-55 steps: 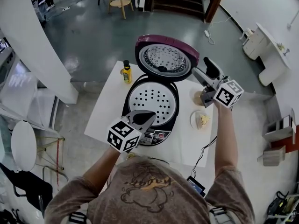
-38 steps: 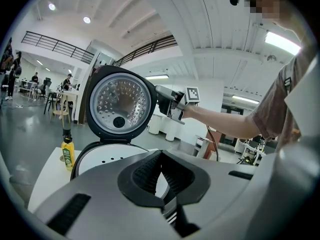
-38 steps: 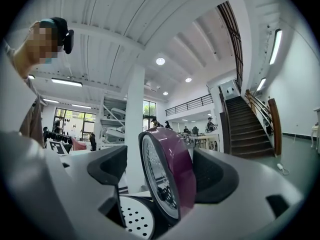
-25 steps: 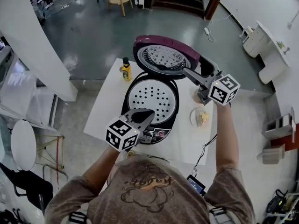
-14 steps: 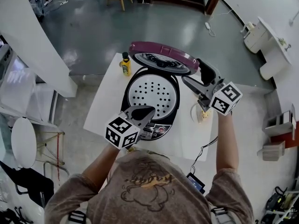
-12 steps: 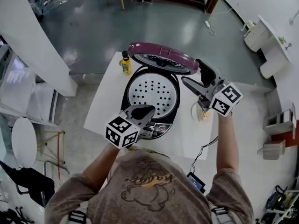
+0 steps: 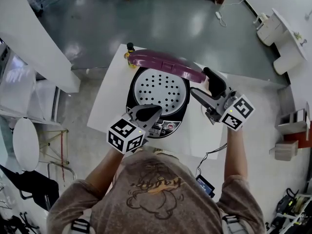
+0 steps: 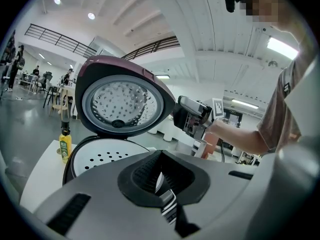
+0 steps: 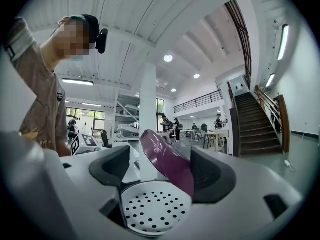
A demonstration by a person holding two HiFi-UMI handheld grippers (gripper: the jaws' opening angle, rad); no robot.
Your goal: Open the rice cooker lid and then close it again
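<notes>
Head view: maroon domed rice cooker lid point(image 7: 165, 65) stands hinged up, tilted partway over the black round rice cooker body point(image 7: 130, 89) on the white square table point(image 7: 109, 101). It is not latched. Judged: opening leg done, closing leg in hand, approx. halfway. Left to do: bring lid flat and press till it catches.

Right gripper point(image 7: 200, 82) is at the lid's right edge. Its jaws have just been closing a bit but stand wide apart w/ the lid rim between them, near or against one pad (can't tell which), not clamped. Left gripper point(image 7: 152, 111) hangs over the cooker's front by the control panel point(image 7: 165, 126), jaws together, nothing held.

Count:
- 1 cooker
- 1 lid
- 1 white perforated tray point(image 7: 160, 87) in the pot
- 1 perforated steel liner point(image 8: 122, 104) under the lid
- 1 small yellow bottle w/ black cap point(image 7: 129, 50) at the table's far edge
- 2 grippers
- 1 table
</notes>
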